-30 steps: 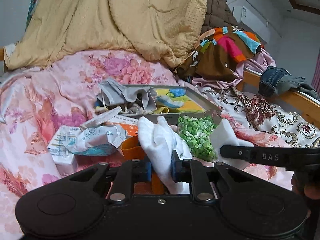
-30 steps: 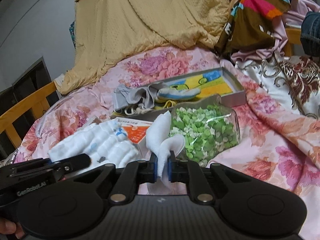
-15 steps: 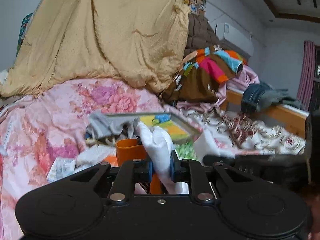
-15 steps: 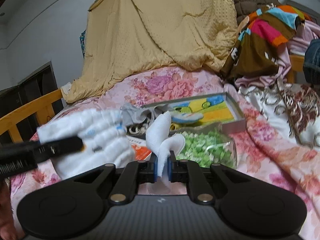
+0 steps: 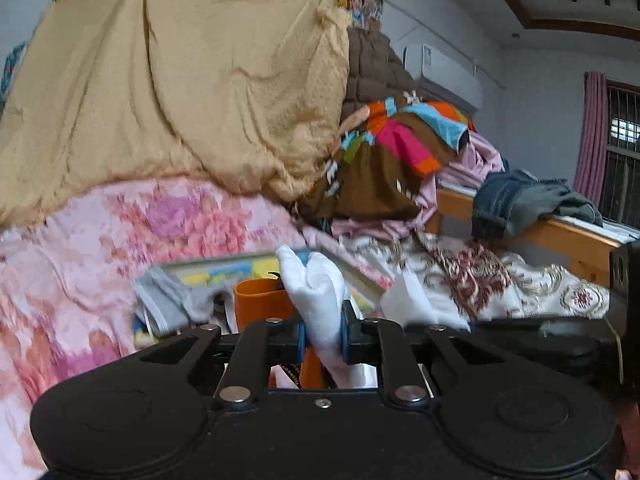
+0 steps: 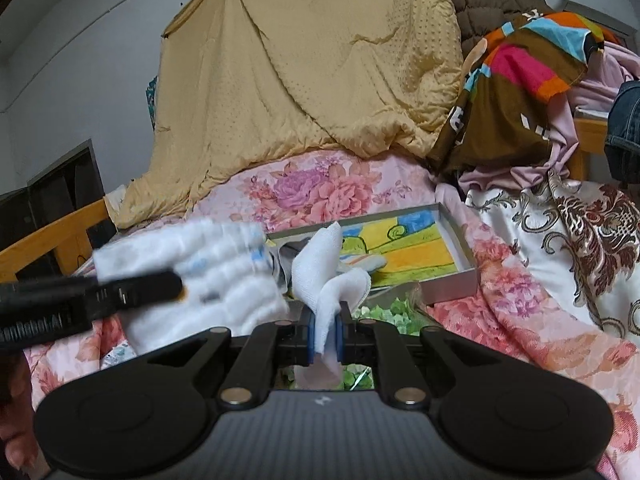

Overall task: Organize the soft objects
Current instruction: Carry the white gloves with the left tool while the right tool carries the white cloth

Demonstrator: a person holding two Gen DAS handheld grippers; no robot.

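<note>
My left gripper [image 5: 322, 340] is shut on one end of a white ribbed cloth [image 5: 320, 292]. My right gripper [image 6: 325, 334] is shut on another corner of the white cloth [image 6: 328, 276]. The cloth's wide part [image 6: 208, 276] hangs lifted at the left of the right wrist view, with the left gripper's finger [image 6: 132, 292] across it. Both grippers hold it above the pink floral bedspread [image 6: 320, 188]. An orange cup [image 5: 260, 300] stands just behind the left gripper.
A shallow grey box [image 6: 452, 256] with a yellow and blue picture lies on the bed, grey cloth [image 5: 172, 300] at its left end. A bag of green pieces [image 6: 396, 308] lies before it. A tan quilt [image 6: 312, 64] and piled clothes [image 6: 528, 92] rise behind. Wooden rails [image 5: 560, 240] edge the bed.
Both grippers have risen with the white cloth, lifting it off the bed. The views tilted upward, so the box and the green bag sit lower in frame.
</note>
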